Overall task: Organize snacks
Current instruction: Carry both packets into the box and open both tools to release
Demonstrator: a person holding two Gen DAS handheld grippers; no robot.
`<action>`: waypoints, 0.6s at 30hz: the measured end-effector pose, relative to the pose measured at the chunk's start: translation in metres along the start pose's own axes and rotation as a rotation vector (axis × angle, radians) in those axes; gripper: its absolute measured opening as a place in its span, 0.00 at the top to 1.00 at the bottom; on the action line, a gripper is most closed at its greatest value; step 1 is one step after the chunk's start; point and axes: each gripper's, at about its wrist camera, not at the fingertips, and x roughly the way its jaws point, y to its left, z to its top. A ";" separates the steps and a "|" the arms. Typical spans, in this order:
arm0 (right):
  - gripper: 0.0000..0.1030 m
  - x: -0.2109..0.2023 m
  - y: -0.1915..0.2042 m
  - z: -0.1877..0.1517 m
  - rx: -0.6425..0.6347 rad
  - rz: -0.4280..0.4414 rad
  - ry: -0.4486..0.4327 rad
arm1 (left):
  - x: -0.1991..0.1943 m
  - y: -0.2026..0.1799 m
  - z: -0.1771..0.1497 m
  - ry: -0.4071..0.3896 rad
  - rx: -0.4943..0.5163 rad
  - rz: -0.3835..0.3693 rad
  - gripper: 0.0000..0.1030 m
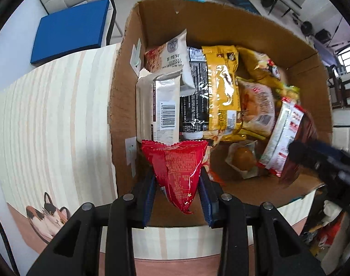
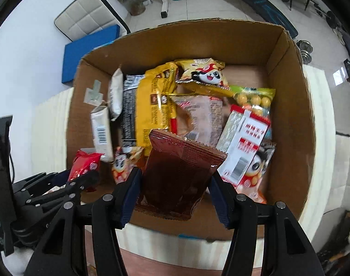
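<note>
An open cardboard box [image 1: 126, 76] [image 2: 294, 119] on the table holds several snack packets. My left gripper [image 1: 177, 179] is shut on a red snack packet [image 1: 177, 168] and holds it over the box's near left corner; the packet also shows in the right wrist view [image 2: 84, 163]. My right gripper [image 2: 175, 184] is shut on a dark brown snack packet [image 2: 177, 172] above the box's near edge; it appears blurred in the left wrist view [image 1: 299, 142]. White bar packets [image 1: 159, 105], a black packet [image 1: 194, 96] and a yellow packet [image 1: 223, 92] stand in a row at the box's left.
The box sits on a striped mat with a cat print [image 1: 50, 214]. A blue cushion [image 1: 69, 30] lies on a chair beyond the table. Loose packets with panda prints [image 2: 207, 73] and a red-white carton [image 2: 244, 142] lie on the box's right side.
</note>
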 end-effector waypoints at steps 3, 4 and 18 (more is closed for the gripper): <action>0.41 0.006 -0.006 0.014 -0.012 -0.030 0.015 | 0.008 -0.003 0.001 0.021 0.010 0.010 0.67; 0.41 0.009 -0.008 0.020 -0.019 -0.038 0.022 | 0.011 -0.004 0.002 0.033 0.013 0.013 0.67; 0.12 0.015 -0.028 0.045 -0.020 -0.063 0.054 | 0.011 -0.006 0.012 -0.020 -0.017 0.040 0.23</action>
